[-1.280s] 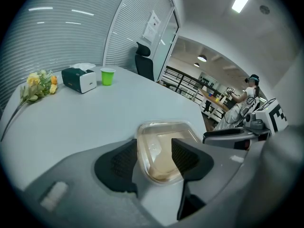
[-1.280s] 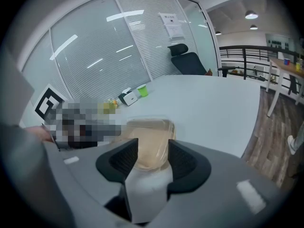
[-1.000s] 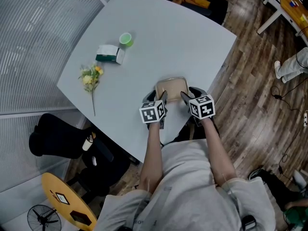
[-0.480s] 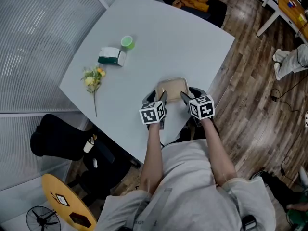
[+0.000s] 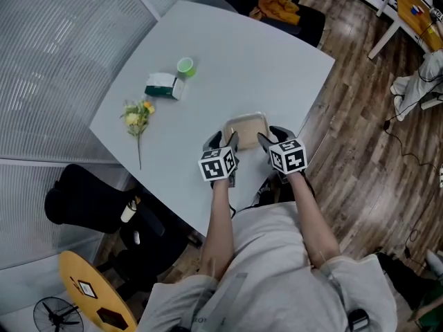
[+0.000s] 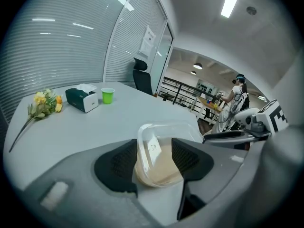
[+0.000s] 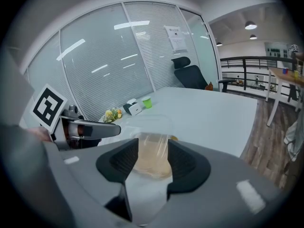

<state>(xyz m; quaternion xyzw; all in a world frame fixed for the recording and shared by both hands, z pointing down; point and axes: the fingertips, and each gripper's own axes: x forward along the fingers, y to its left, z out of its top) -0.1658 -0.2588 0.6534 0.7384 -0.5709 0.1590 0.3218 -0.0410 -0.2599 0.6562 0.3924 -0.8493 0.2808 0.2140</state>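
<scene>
**Two claws, one clear box at the tabletop's near edge**

My left claw point(image 6: 153, 161) is clamped on the left side of a clear lidded box point(image 5: 247, 125) with something pale brown inside. My right claw point(image 7: 153, 163) is clamped on the opposite side. In each gripper view the box fills the gap between the pads, so neither claw is empty. I judge that a grip from both sides suits a thin, flexible box, since one claw alone would let it sag or twist. The box sits at the near edge of the tabletop point(image 5: 235, 61), just in front of me. In the left gripper view it looks tilted, and I cannot tell whether its base touches the surface.

Well apart, toward the far left, lie a bunch of yellow flowers point(image 5: 136, 115), a tissue box point(image 5: 162, 86) and a green cup point(image 5: 185, 65), the cup just beside the tissue box. Nothing stands between them and my box. An office chair point(image 7: 190, 72) waits beyond the far edge.
</scene>
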